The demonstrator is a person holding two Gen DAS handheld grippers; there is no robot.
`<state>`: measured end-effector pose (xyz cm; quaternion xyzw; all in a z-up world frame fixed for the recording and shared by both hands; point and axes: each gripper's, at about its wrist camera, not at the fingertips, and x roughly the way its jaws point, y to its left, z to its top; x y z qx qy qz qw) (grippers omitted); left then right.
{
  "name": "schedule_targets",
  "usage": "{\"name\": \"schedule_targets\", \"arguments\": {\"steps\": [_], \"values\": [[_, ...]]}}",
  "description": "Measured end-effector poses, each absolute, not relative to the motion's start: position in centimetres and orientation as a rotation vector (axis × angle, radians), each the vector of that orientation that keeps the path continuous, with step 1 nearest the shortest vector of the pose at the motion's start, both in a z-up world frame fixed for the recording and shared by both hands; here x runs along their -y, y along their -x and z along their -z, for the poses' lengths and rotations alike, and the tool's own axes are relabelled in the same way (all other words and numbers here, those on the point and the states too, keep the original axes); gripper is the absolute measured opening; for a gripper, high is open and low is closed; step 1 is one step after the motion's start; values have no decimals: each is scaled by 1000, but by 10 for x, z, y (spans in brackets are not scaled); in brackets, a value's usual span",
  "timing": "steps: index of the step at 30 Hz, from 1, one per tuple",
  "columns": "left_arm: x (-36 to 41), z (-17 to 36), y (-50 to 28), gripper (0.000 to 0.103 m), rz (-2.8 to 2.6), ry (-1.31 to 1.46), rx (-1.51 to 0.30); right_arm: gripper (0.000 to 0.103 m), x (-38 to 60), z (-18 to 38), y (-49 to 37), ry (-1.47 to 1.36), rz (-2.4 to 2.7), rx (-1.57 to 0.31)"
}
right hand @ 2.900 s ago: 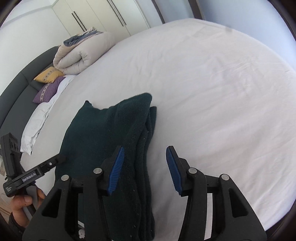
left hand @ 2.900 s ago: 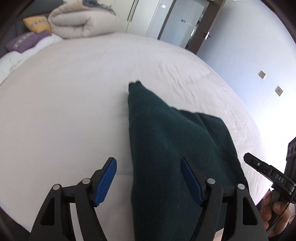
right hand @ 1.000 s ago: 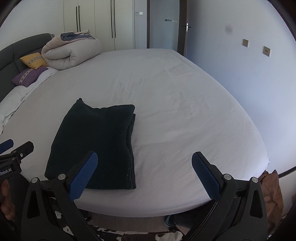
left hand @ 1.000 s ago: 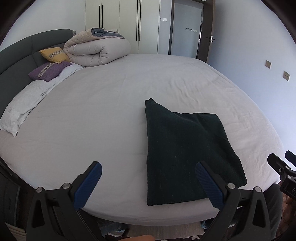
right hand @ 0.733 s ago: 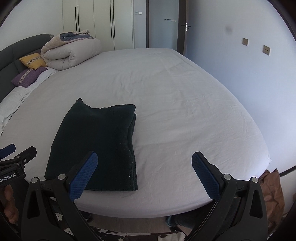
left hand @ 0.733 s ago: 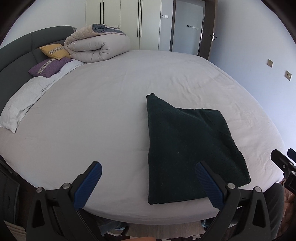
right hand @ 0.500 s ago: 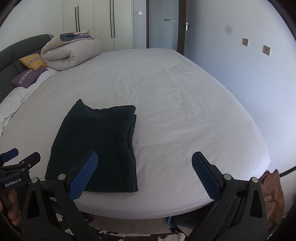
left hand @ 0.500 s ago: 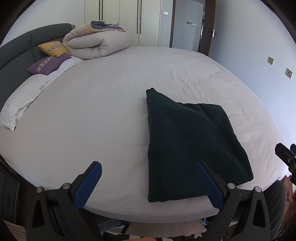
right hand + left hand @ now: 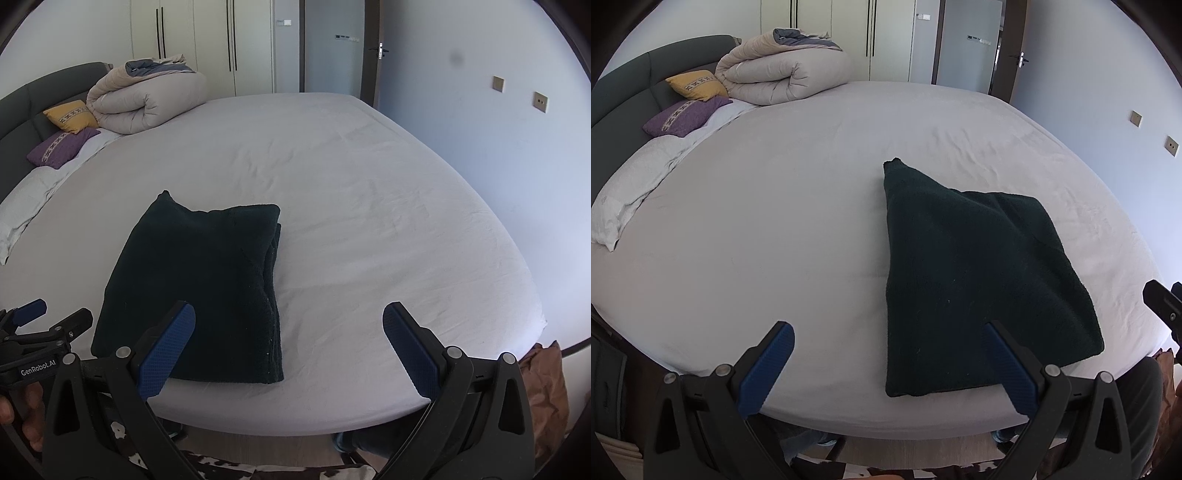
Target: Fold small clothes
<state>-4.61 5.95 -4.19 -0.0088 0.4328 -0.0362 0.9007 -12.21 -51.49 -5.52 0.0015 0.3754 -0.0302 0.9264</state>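
Observation:
A dark green knit garment (image 9: 975,273) lies folded into a flat rectangle on the white bed (image 9: 775,221), near its front edge; it also shows in the right wrist view (image 9: 199,288). My left gripper (image 9: 890,365) is wide open and empty, held back over the bed's front edge, the garment ahead and to its right. My right gripper (image 9: 288,350) is wide open and empty, off the front edge, the garment ahead and to its left. The left gripper's body (image 9: 33,350) shows at the right wrist view's left edge.
A rolled beige duvet (image 9: 783,77), a yellow pillow (image 9: 696,85) and a purple pillow (image 9: 683,116) lie at the far left by the dark headboard (image 9: 624,88). Wardrobe doors (image 9: 214,44) and a door (image 9: 369,51) stand behind. A wall (image 9: 517,147) runs along the right.
Both grippers have opened wide and pulled back from the garment to beyond the bed's front edge. The folded garment stays put. Over the last half second little has moved.

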Motion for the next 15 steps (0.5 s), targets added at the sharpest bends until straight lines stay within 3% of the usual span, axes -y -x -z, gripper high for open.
{"name": "schedule_targets", "arguments": {"steps": [15], "values": [[-57, 41, 43, 103, 74, 0, -888, 103, 514, 61, 116, -4, 46, -795]]}}
